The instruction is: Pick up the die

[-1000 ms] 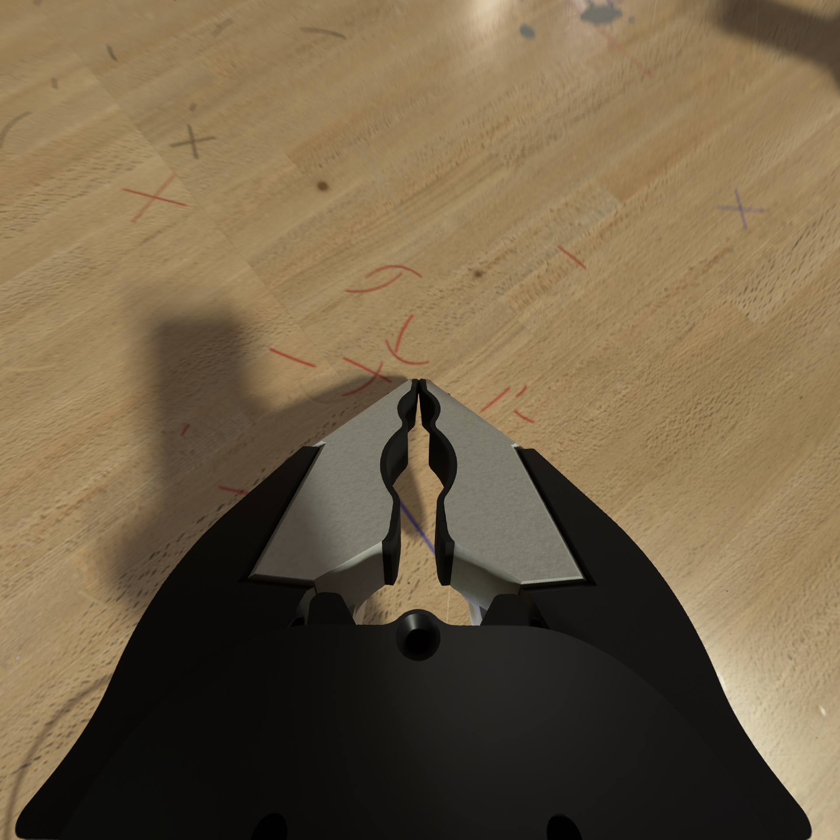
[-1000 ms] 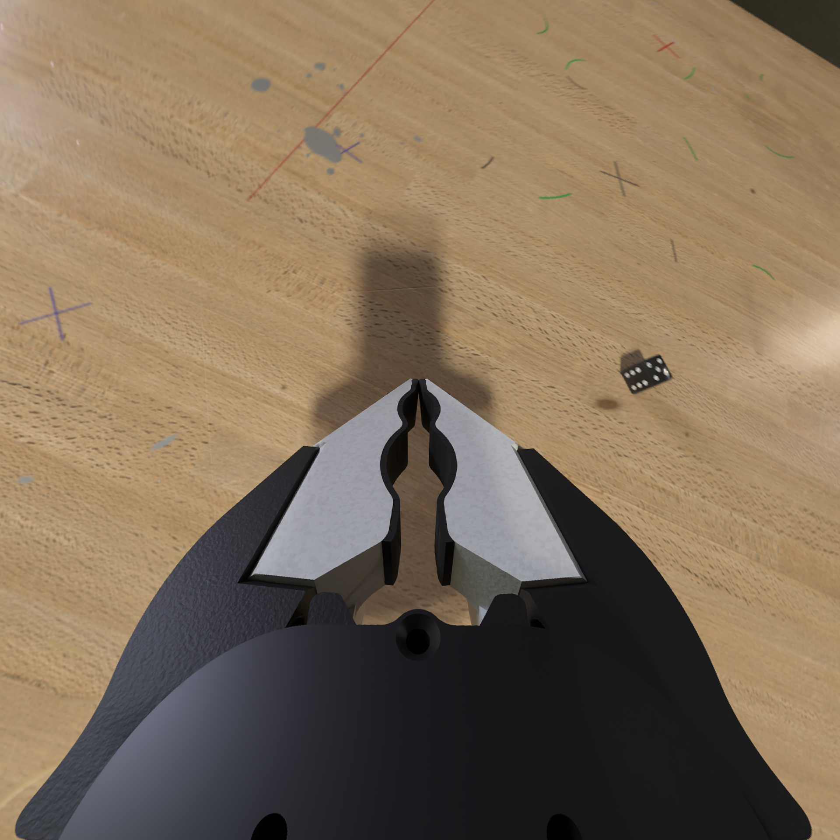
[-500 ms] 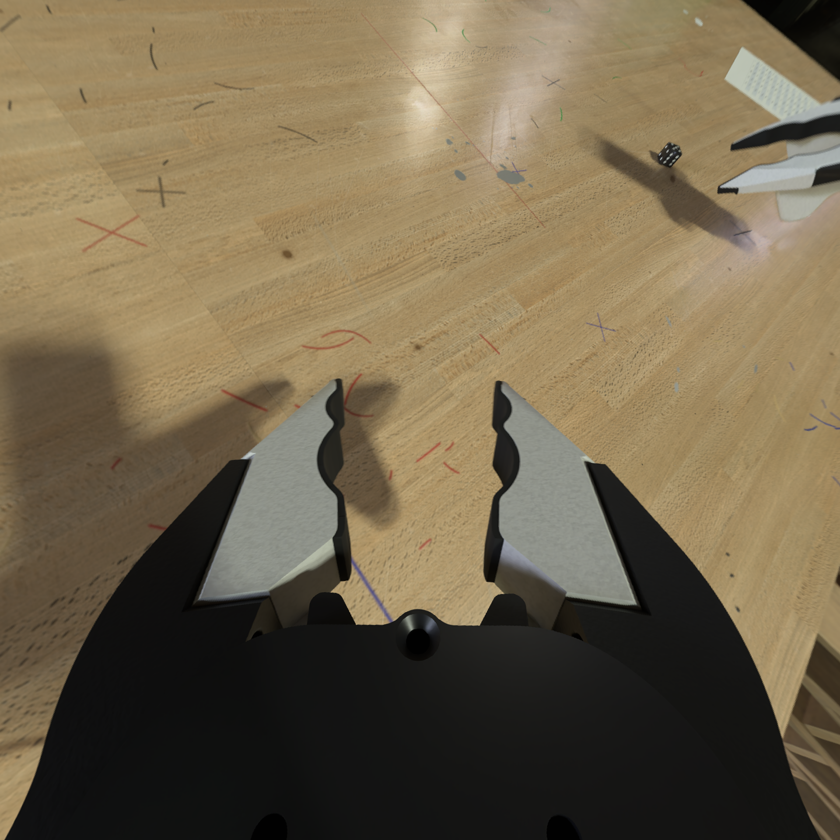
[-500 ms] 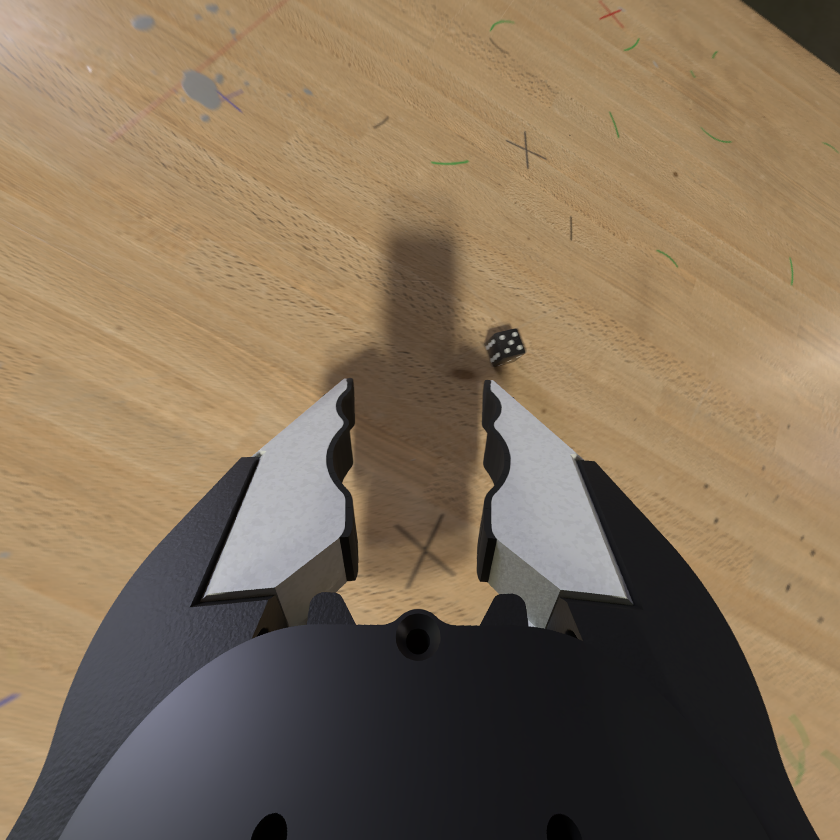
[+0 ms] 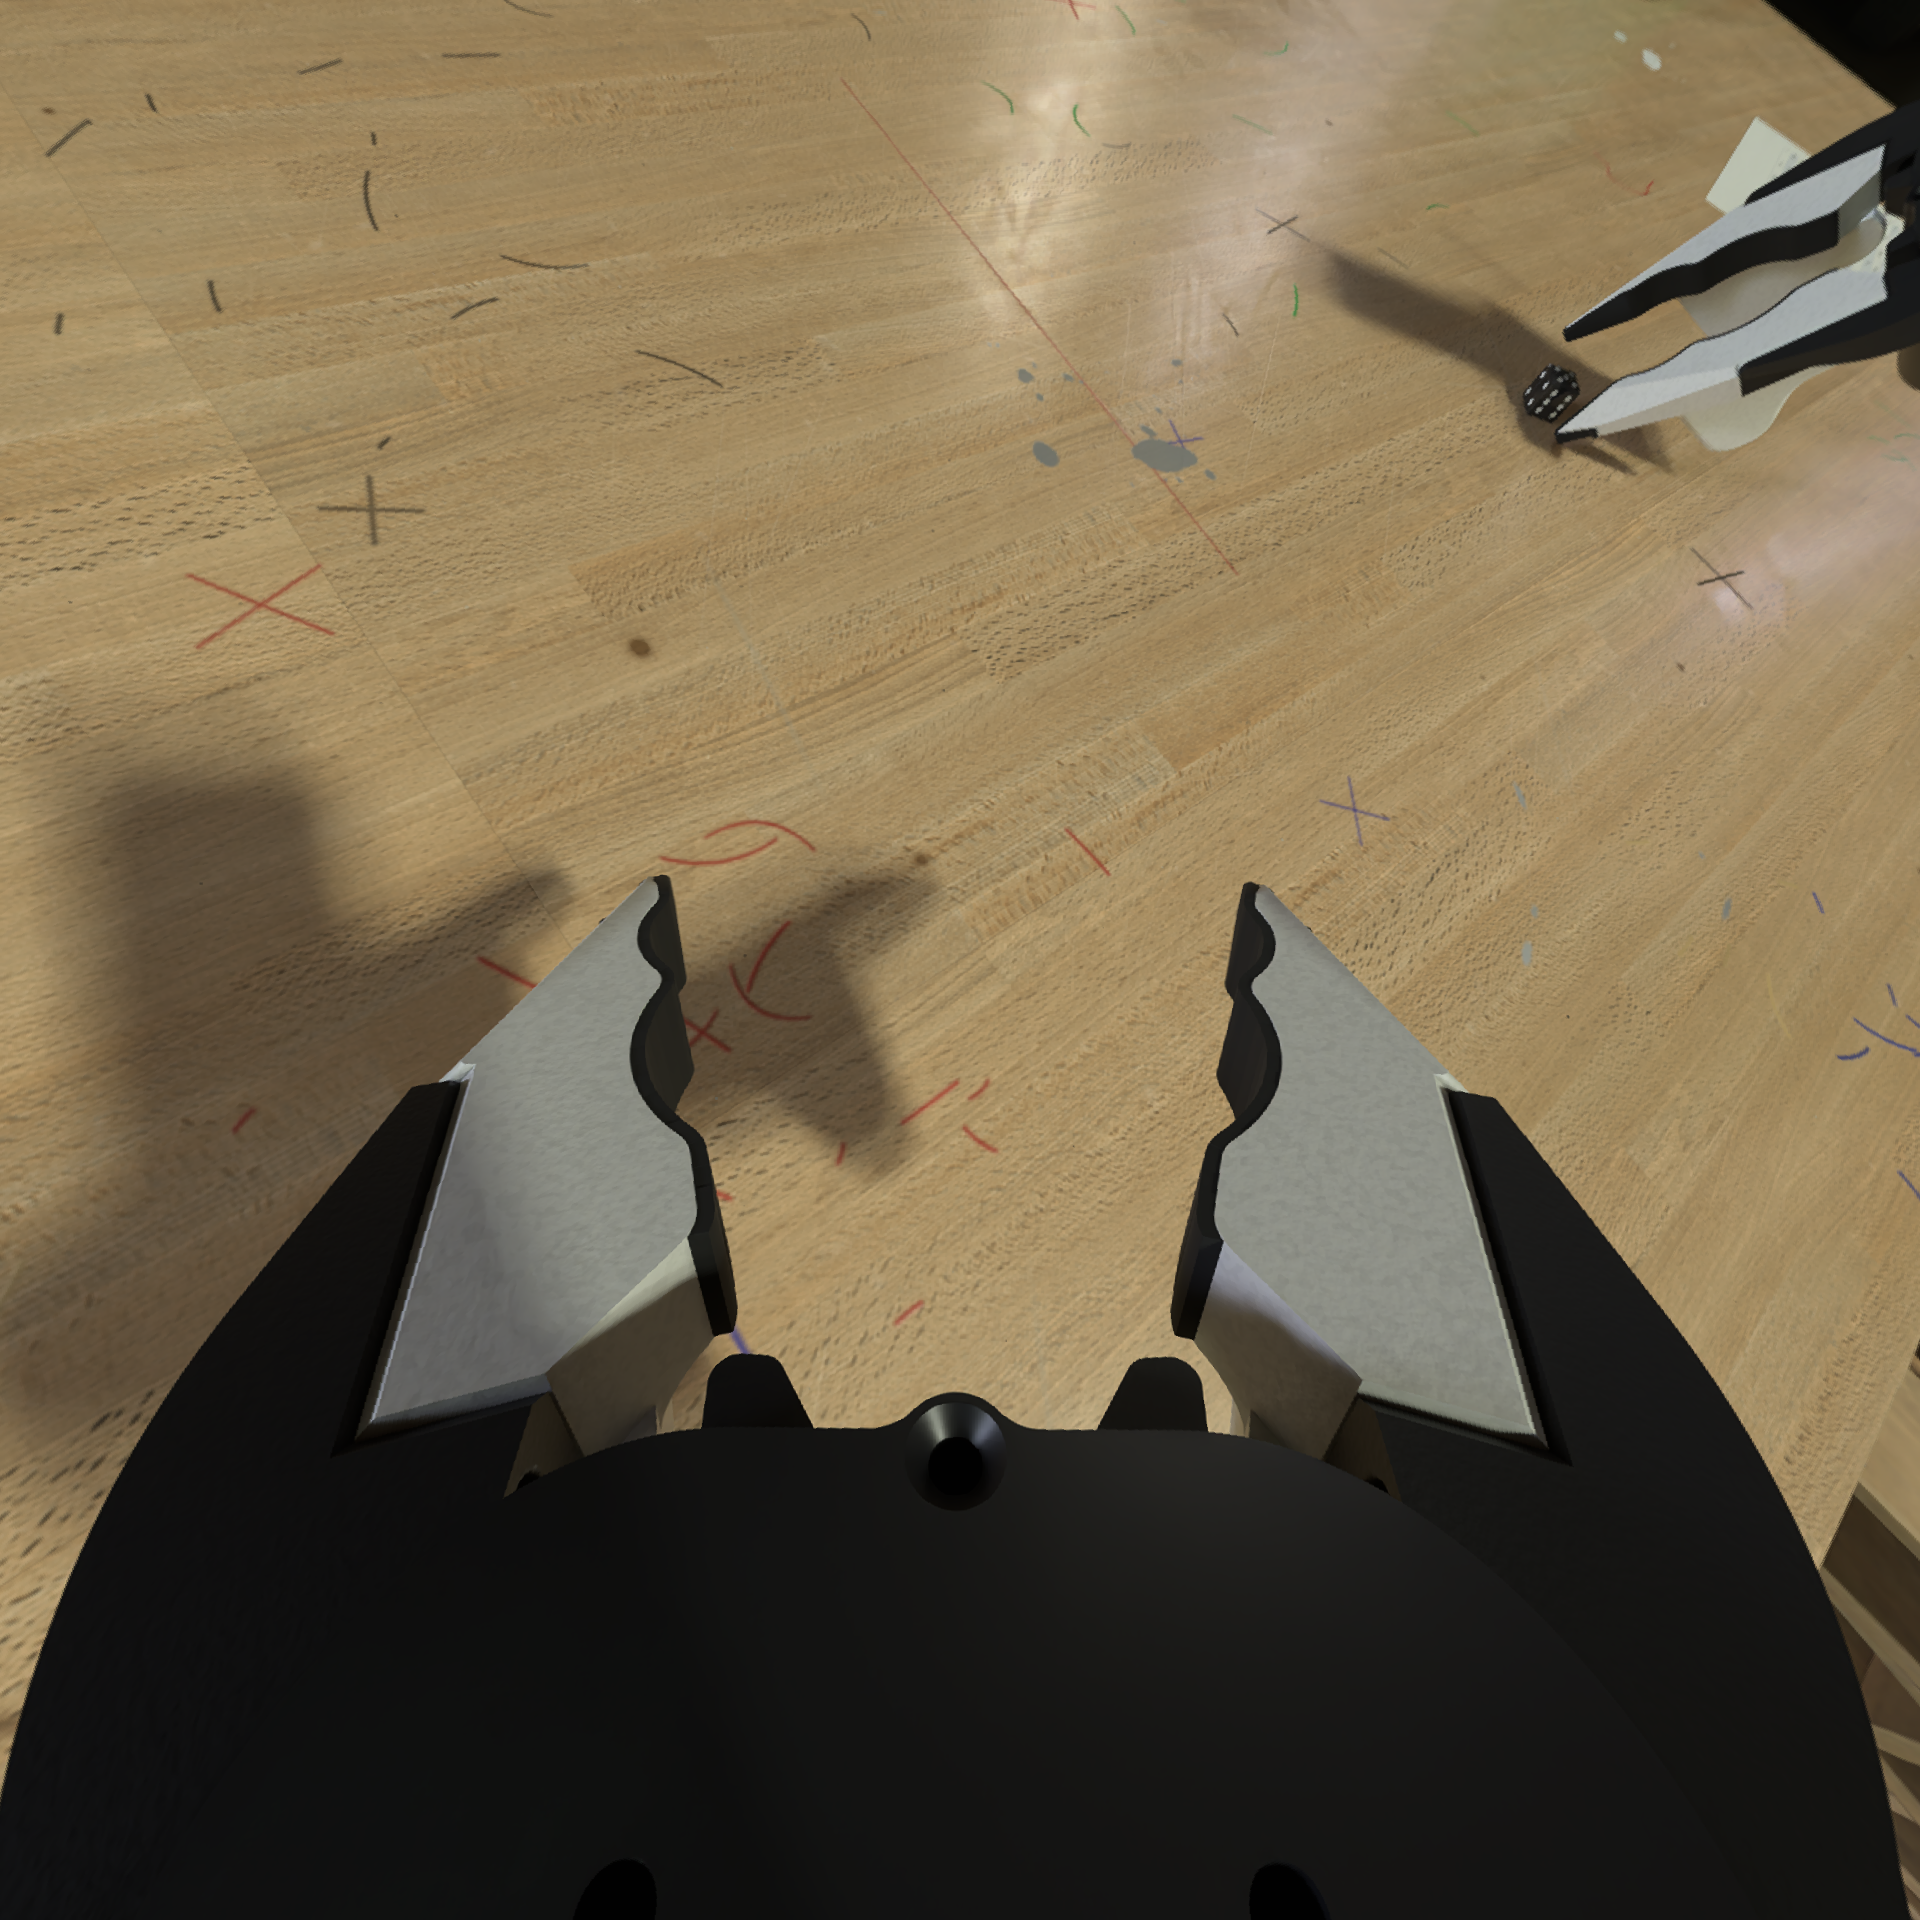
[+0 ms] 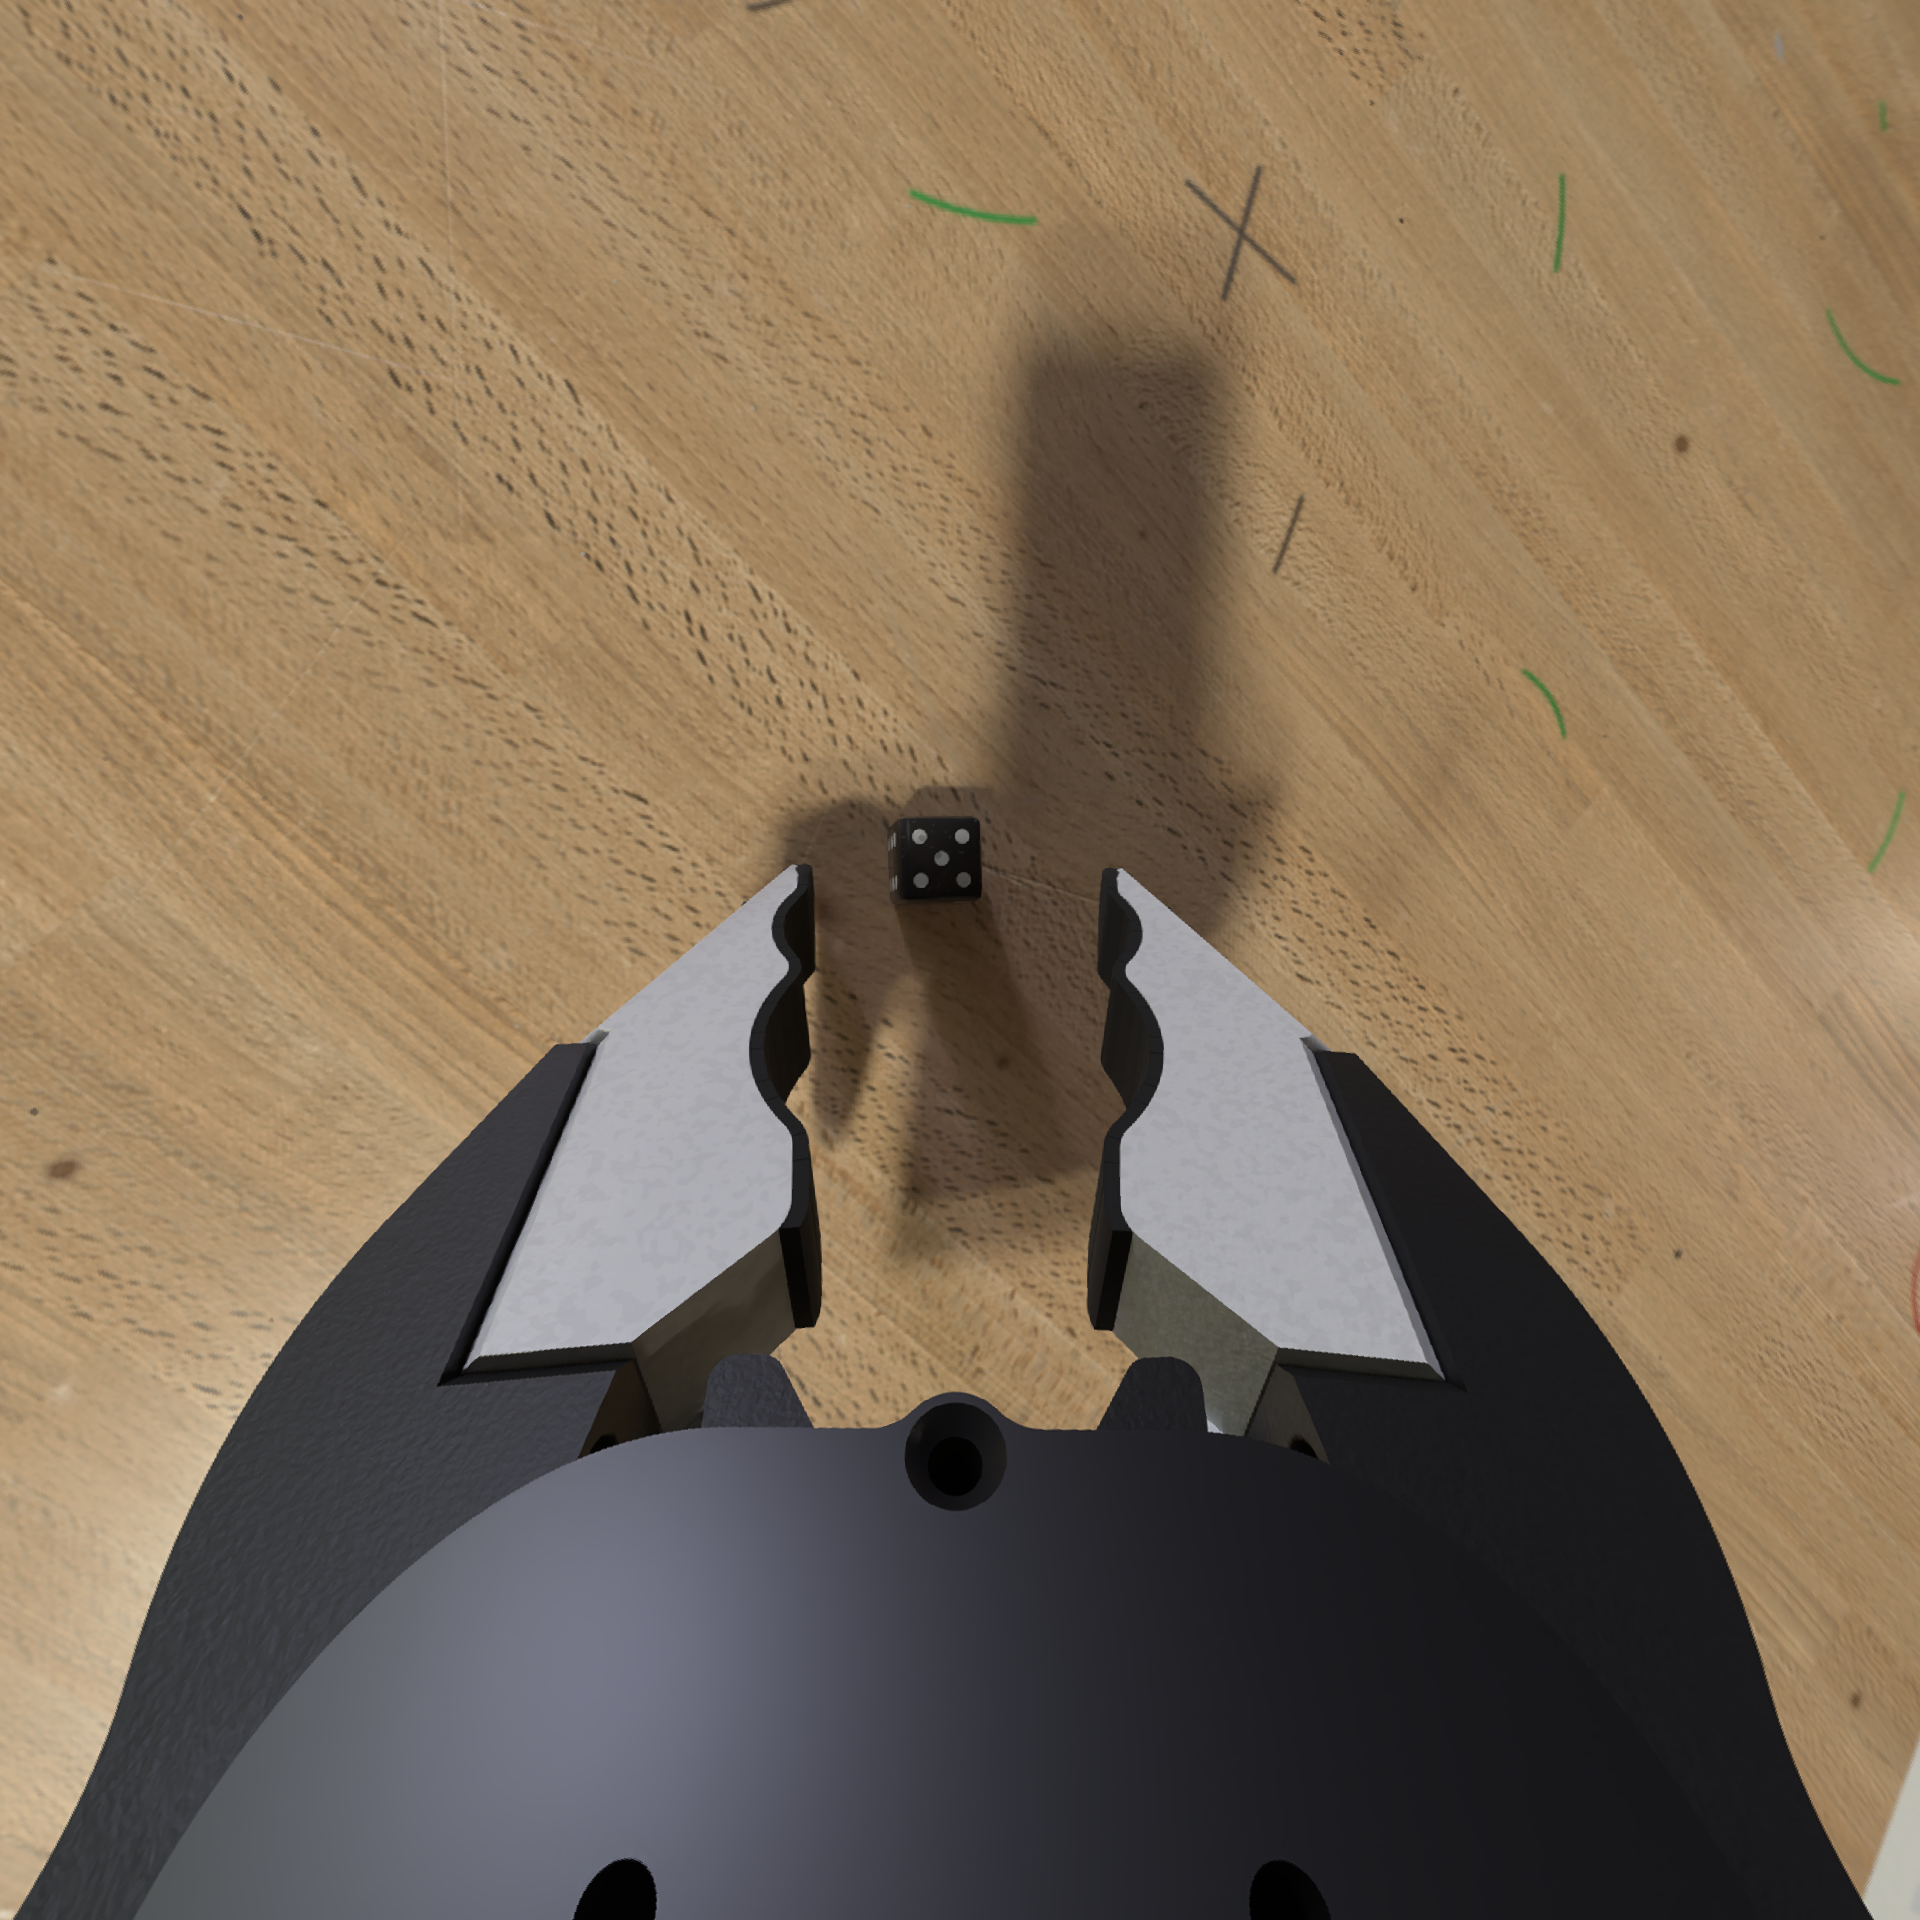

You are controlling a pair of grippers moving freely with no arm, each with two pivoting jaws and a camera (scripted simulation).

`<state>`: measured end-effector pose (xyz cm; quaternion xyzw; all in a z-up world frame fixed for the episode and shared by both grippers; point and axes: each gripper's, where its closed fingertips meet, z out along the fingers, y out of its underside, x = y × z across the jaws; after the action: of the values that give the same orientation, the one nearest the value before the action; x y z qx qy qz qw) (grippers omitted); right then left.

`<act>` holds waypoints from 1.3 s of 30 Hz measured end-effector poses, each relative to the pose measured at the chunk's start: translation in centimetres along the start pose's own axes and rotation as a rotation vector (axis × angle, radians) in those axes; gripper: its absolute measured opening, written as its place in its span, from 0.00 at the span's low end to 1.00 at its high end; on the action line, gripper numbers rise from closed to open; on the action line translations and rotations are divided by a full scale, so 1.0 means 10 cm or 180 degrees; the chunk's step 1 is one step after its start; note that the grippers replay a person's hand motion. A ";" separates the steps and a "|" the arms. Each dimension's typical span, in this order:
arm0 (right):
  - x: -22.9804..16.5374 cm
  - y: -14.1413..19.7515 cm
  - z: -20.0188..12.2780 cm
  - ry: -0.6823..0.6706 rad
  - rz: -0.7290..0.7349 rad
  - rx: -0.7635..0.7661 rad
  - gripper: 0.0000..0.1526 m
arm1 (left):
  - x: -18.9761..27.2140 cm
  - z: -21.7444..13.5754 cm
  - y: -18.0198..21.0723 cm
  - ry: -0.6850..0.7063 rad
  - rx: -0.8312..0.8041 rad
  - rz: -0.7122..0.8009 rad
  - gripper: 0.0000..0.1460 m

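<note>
Small black die with white pips, five-pip face turned up toward the right wrist camera, edges slightly rounded, sitting flat on the wooden table just past the fingertips of the right gripper and a little left of the centre line between them, touching neither. Jaws of that gripper spread apart, nothing held; fingers faced with pale grey, faintly mottled plates and edged in black with a wavy, scalloped inner profile, set in a dark, matte, gently textured body. Table of light oak-like planks with fine dark grain flecks, scribbled over with green arcs, black crosses and short strokes. In the left wrist view, left gripper likewise wide open and empty above red marks and crosses, well apart from the die, which lies far off at upper right, right beside the lower fingertip of the right gripper; grey paint splatters and a thin red line in between. Compared with half a second ago: die no longer off beyond the right fingertip but nearly centred ahead of the gap, right gripper closer to it, left jaws wider apart.
</note>
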<state>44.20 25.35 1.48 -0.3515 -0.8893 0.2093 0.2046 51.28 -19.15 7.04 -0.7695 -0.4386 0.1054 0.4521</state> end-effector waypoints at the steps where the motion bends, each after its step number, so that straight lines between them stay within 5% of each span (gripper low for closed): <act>1: 0.01 0.00 0.01 -0.0051 0.0003 0.0009 0.34 | 0.01 0.01 0.00 -0.0012 -0.0021 0.0008 0.73; 7: -0.03 -0.01 0.06 -0.0288 0.0002 -0.0005 0.12 | 0.09 0.02 -0.03 0.0060 -0.0025 0.0050 0.72; 16: -0.10 -0.07 -0.01 -0.0158 0.0086 0.0195 0.11 | 0.14 -0.02 -0.07 0.0206 0.0077 0.0041 0.49; 24: -0.27 -0.32 -0.37 -0.0056 0.0314 0.0656 0.11 | 0.22 0.05 -0.09 0.0408 0.0053 0.0027 0.42; 34: -1.02 -0.98 -0.84 -0.0474 0.0119 0.1344 0.11 | 0.63 0.21 -0.18 0.0897 0.0014 0.0160 0.41; 39: -1.67 -1.48 -0.91 -0.1056 -0.0278 0.1685 0.11 | 1.07 0.26 -0.30 0.1409 -0.0088 0.0659 0.56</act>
<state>52.05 5.69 13.00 -0.2086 -0.8393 0.4791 0.1499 54.41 -8.75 10.39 -0.8208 -0.2491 -0.0261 0.5133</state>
